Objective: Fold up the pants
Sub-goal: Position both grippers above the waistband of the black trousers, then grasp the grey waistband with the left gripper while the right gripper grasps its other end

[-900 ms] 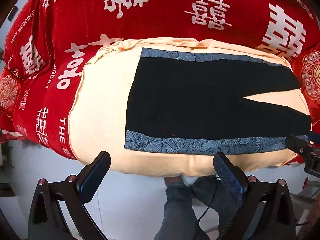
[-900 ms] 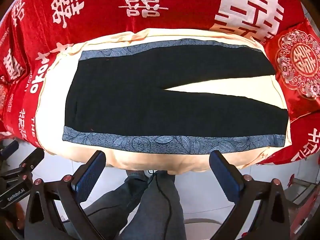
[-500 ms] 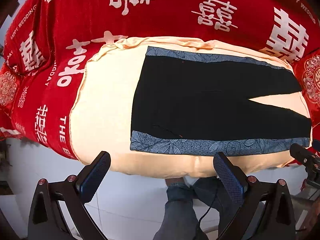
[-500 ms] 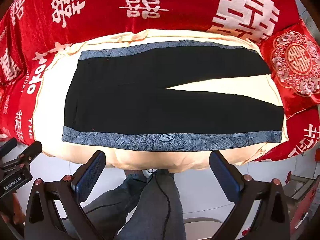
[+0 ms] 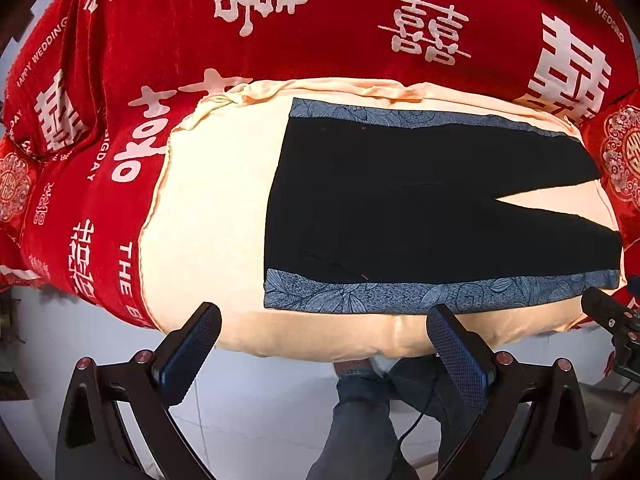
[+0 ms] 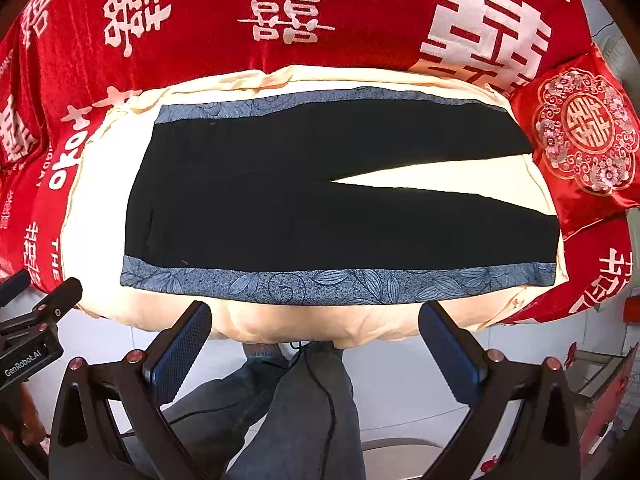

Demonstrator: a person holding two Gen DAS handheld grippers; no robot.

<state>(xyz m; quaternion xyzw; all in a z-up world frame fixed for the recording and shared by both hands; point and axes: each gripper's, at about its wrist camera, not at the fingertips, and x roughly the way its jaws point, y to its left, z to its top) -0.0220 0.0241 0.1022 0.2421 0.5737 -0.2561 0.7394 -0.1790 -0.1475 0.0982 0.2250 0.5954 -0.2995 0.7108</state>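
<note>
Black pants point(image 5: 400, 208) with blue leaf-patterned side stripes lie flat and spread on a cream cloth point(image 5: 212, 216), waistband to the left, legs splayed to the right. They also show in the right wrist view point(image 6: 280, 200). My left gripper point(image 5: 324, 344) is open and empty, held off the near edge below the waist end. My right gripper point(image 6: 316, 336) is open and empty, below the middle of the near stripe point(image 6: 320, 284). Each gripper shows at the edge of the other's view.
The cream cloth covers a cushion on a red sofa cover point(image 5: 280, 40) with white characters. A red embroidered pillow point(image 6: 580, 152) lies at the right by the leg ends. The person's jeans-clad legs point(image 6: 288, 408) and a white floor are below.
Both grippers have shifted slightly to the left and a little closer; the pants sit further right in the left view. The pants have not moved. Both grippers stay open.
</note>
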